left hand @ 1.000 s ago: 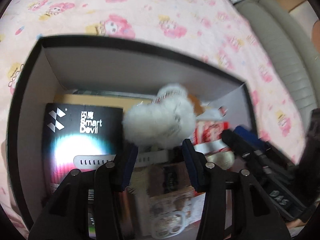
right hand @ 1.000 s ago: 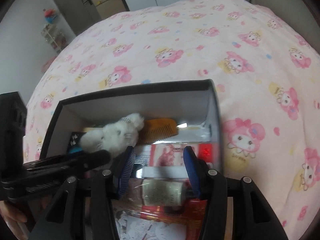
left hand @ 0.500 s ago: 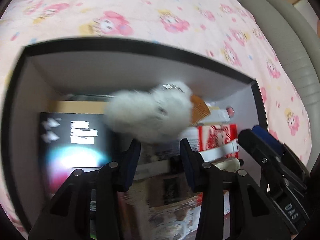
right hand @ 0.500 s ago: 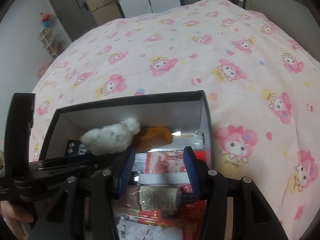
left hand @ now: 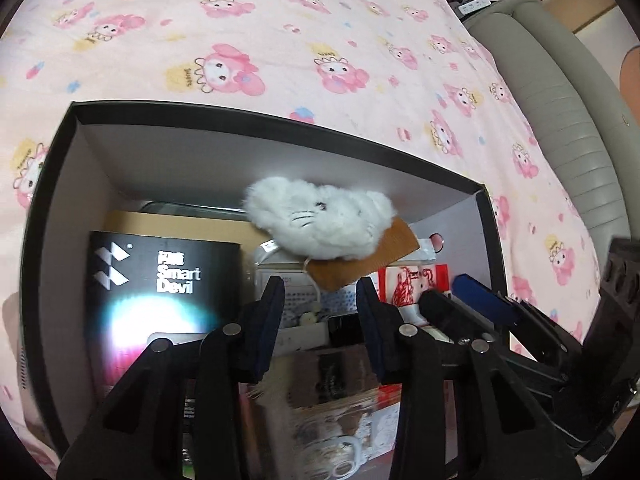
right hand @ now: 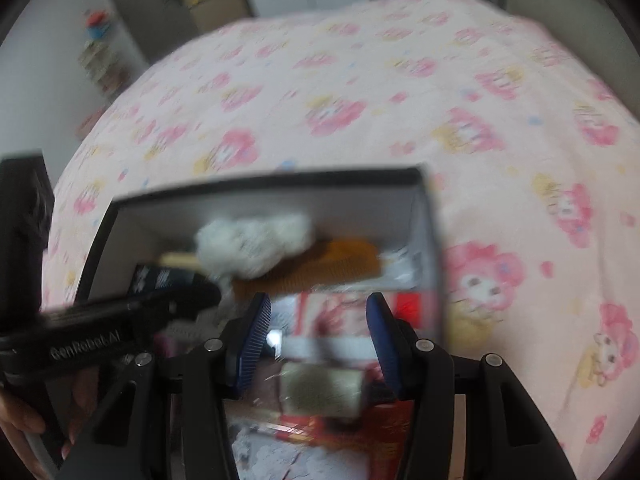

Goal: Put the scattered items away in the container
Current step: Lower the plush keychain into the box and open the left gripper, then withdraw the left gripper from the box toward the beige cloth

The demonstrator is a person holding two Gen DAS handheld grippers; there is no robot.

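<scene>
A black box (left hand: 280, 116) with white inner walls stands on the pink bed cover. Inside it a white plush toy (left hand: 320, 220) lies on a brown comb (left hand: 376, 260), near the far wall. My left gripper (left hand: 320, 292) hangs over the box, short of the toy; its jaws are closing with nothing between them. In the blurred right wrist view the toy (right hand: 252, 240) and comb (right hand: 336, 264) show in the box (right hand: 260, 184). My right gripper (right hand: 318, 312) stands open and empty over the box's right half, with the left gripper (right hand: 180, 304) beside it.
The box also holds a black "Smart Devil" carton (left hand: 160, 280), a red-and-white packet (left hand: 408, 284), a small bottle (right hand: 320, 392) and other packets. Pink patterned bed cover (left hand: 280, 20) surrounds it. A grey padded edge (left hand: 560, 100) runs at right. A person's hand (right hand: 20, 420) grips the left tool.
The plush toy, just in front of the left jaws a second ago, now lies farther off on the comb. The left jaws have narrowed. The right wrist view has blurred.
</scene>
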